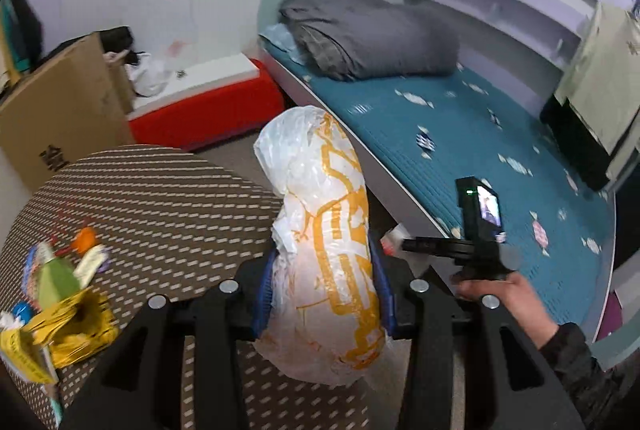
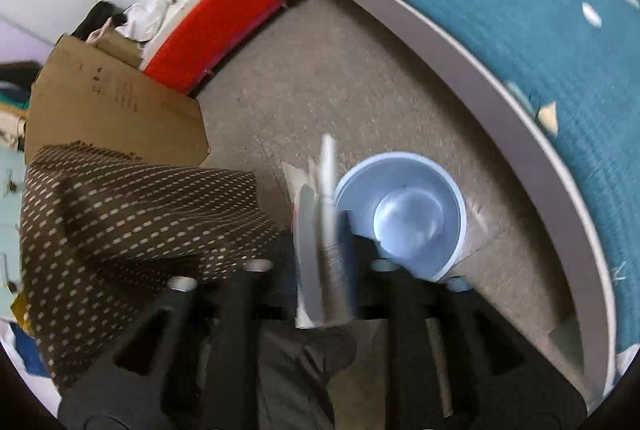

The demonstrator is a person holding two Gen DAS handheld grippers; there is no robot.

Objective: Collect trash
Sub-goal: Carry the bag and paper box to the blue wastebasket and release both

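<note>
1. A small bedroom: grey floor (image 2: pixel 320 77), a bed with a teal patterned cover (image 1: pixel 460 133) along one side, and a round table under a brown dotted cloth (image 1: pixel 160 197) where more rubbish lies — yellow wrappers and coloured scraps (image 1: pixel 60 310) near its edge.
2. The left gripper (image 1: pixel 326 294) is pinching a crumpled white plastic bag with orange print (image 1: pixel 320 230) between its blue-padded fingers (image 1: pixel 266 294); the bag bulges well above and below the pads, held over the table's edge.
3. The right gripper (image 2: pixel 326 254) is pressed onto a flat, pale grey-white packet or wrapper (image 2: pixel 324 230) that stands up between its jaws. The picture is blurred, so I cannot tell what exactly it is. It hangs just beside the rim of an empty light-blue bin (image 2: pixel 400 213) on the floor.
4. Risk one: the packet is over the bin's near rim, not its middle — let go here, it may catch the rim and slide onto the floor.
5. Risk two: the packet is tall and thin, so it may tip sideways as the jaws part and fall outside.
6. Risk three: the plastic bag is slippery and squashy; it could creep out of the pads.
7. Risk four: the bulky bag may not fit cleanly through the bin's mouth and could knock the light bin over.
</note>
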